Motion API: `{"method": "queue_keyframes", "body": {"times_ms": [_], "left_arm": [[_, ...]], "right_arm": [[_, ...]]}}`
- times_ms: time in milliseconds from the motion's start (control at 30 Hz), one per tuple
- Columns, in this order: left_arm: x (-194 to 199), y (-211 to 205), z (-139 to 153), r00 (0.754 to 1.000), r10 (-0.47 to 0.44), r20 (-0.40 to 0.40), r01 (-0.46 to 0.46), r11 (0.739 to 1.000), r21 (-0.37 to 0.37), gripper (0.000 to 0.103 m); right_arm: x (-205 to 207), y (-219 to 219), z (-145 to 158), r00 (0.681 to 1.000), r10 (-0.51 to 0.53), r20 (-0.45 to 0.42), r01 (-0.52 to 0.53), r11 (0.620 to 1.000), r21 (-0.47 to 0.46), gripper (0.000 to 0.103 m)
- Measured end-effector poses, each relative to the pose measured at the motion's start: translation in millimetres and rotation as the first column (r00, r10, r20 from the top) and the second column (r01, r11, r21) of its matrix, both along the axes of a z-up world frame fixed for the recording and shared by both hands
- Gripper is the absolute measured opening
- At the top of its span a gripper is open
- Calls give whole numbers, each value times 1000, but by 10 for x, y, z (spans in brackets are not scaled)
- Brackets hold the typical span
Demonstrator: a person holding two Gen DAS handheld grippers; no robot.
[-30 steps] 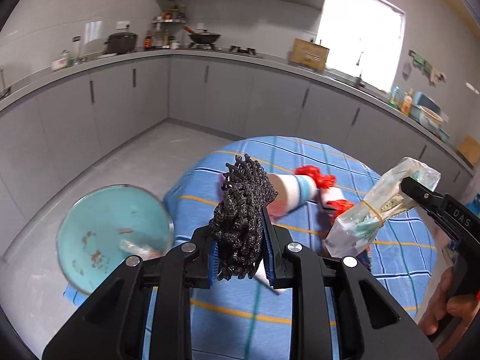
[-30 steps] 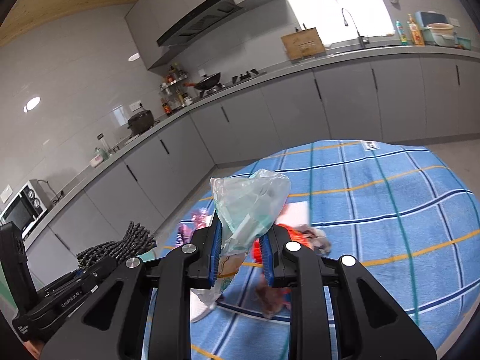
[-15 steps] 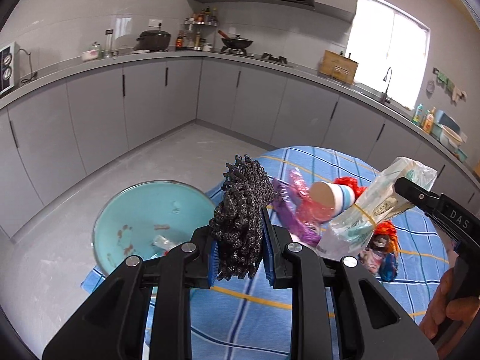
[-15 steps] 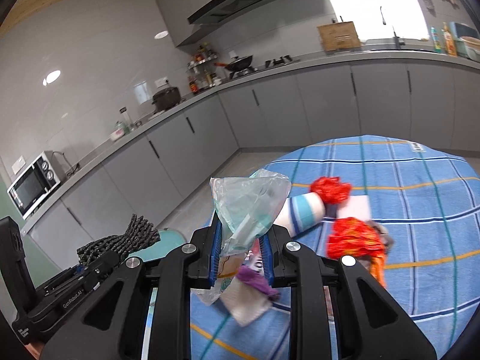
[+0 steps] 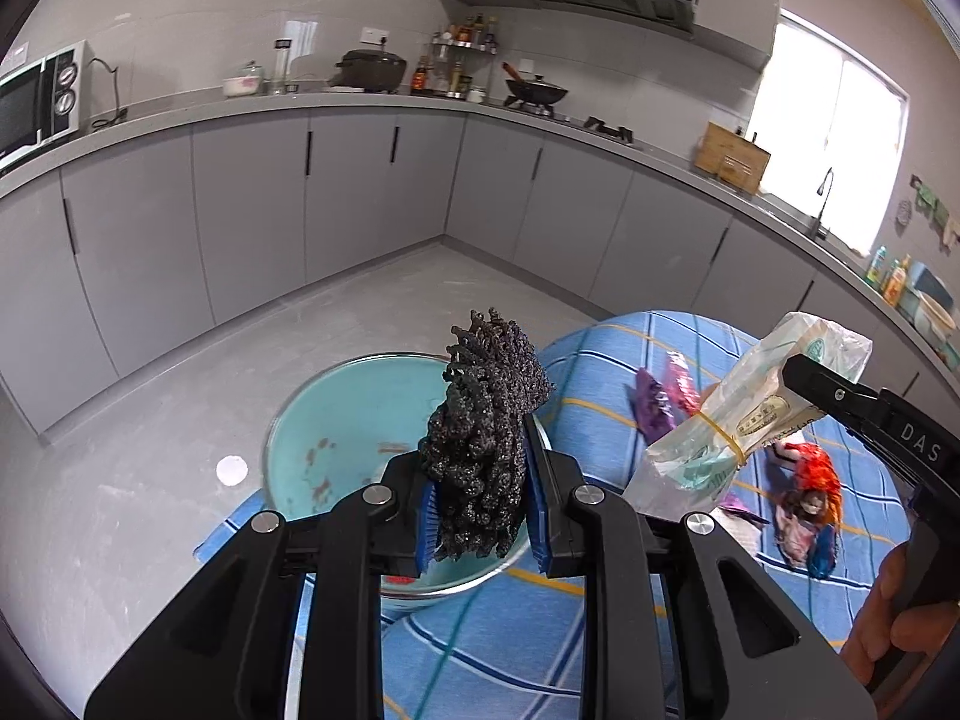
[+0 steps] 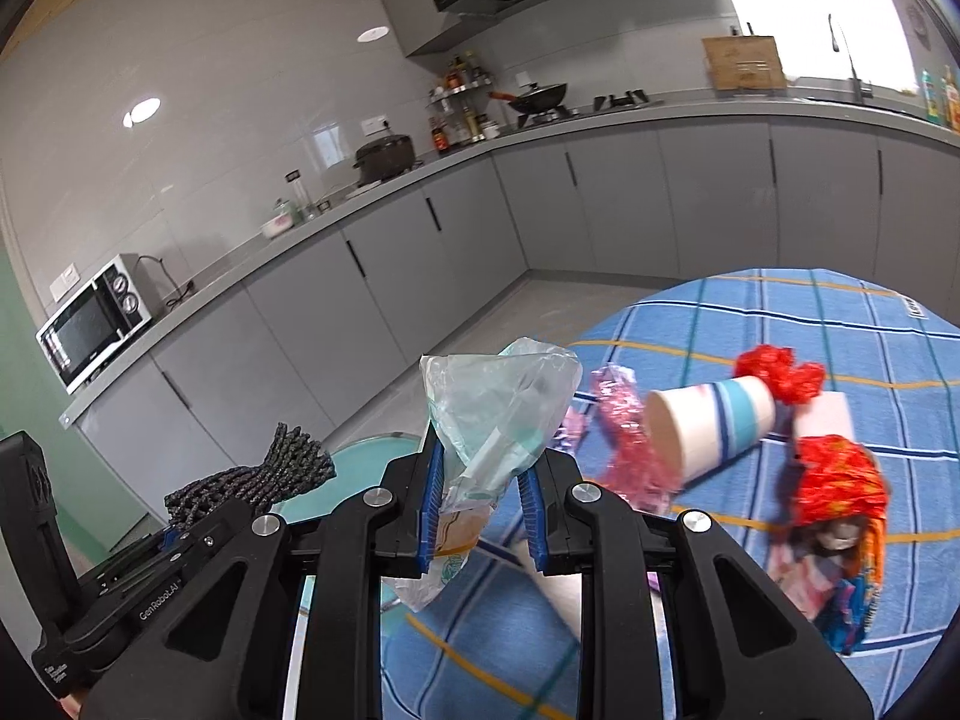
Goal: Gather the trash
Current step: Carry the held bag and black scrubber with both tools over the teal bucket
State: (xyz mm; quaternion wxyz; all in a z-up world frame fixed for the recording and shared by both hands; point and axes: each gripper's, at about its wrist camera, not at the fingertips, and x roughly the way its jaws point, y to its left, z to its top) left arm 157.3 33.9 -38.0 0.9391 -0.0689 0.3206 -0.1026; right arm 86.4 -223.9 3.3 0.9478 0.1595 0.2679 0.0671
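I see open floor (image 5: 300,336) left of the bin (image 5: 354,420). To its right, wrappers (image 5: 654,402) and a cup (image 6: 714,420) clutter the table (image 5: 606,354).

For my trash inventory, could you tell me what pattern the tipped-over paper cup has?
The paper cup is white with blue stripes, seen best in the right wrist view.

Bright daylight, blown-out window (image 5: 831,138), fisheye-warped edges, slight blur
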Motion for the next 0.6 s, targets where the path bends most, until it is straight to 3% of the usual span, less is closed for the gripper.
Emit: {"method": "queue_keyframes", "body": {"times_ms": [333,600], "left_arm": [[99,327,-129,998,64,-26,-65,998,-12,23],[239,482,-348,993,87,-78,-88,996,-17,24]], "right_arm": [[201,321,-28,998,58,-5,-58,998,-16,24],[489,662,-220,992,111,-56,-114,992,-55,24]]}}
